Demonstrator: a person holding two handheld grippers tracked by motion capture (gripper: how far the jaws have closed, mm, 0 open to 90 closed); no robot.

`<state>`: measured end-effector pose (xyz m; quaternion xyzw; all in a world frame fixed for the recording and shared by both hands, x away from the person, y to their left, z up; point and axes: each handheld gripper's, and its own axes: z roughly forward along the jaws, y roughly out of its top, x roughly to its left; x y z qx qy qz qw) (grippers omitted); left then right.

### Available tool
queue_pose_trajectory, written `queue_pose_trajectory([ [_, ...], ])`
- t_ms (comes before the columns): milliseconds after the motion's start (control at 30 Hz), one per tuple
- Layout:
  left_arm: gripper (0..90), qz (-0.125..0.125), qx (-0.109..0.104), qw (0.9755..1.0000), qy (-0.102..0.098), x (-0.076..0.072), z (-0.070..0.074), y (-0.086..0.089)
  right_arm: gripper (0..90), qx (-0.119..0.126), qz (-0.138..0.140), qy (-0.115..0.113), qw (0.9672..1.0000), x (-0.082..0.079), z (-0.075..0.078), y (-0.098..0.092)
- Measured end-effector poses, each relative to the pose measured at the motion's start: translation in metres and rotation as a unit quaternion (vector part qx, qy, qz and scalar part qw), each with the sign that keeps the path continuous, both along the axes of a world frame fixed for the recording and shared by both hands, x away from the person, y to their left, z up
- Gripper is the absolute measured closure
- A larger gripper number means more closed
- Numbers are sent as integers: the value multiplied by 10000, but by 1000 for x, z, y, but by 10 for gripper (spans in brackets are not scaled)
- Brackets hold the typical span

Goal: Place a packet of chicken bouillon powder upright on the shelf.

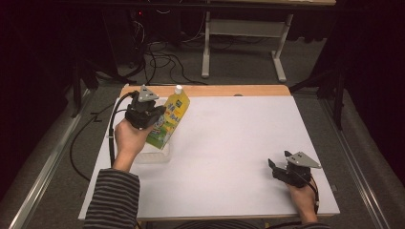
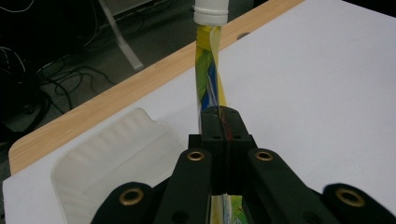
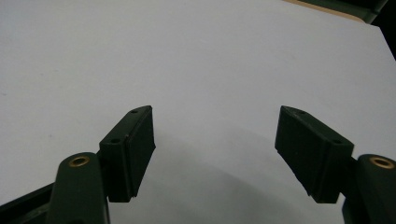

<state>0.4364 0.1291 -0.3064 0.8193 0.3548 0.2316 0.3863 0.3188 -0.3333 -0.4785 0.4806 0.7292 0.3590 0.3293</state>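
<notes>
Left hand-held gripper (image 1: 152, 110) squeezing a yellow pouch (image 1: 170, 120) above a white tray (image 2: 116, 158). Right hand-held gripper (image 3: 215, 154) wide open over the worktop (image 1: 229, 143).

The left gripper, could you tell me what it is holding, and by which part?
The left gripper is shut on the flat yellow pouch, pinching its body partway below the white cap.

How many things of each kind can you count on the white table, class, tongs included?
Yellow-green flat refill pouch with white cap: 1
Translucent white plastic tray: 1
Black two-jaw tongs: 2, left and right
Total: 4
</notes>
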Motion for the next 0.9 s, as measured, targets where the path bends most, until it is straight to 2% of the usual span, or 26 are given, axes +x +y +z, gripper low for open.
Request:
queue_pose_trajectory([
  [200,900,81,144,9998,-80,5,-7,-2,288,-6,-4,2,10000,0,0,0],
  [267,900,108,50,9999,-44,7,-10,-1,289,-6,-3,2,10000,0,0,0],
  [433,899,90,40,9999,-68,4,-15,2,288,11,-20,2,10000,-1,0,0],
  [500,896,61,62,10000,7,1,-16,5,288,-3,-10,-7,10000,0,0,0],
  [633,894,99,239,9995,154,-4,-20,16,289,-12,0,1,10000,0,0,0],
  [700,892,147,280,9990,303,-5,-21,21,289,-26,5,2,10000,0,0,1],
  [800,884,181,222,9985,464,-5,-21,28,290,-10,-1,14,10000,0,0,1],
  [833,861,180,145,9978,619,-3,-21,29,290,-19,0,15,10000,0,0,1],
  [900,799,193,184,9974,672,-1,-22,27,290,-43,-10,25,10000,0,0,2],
])
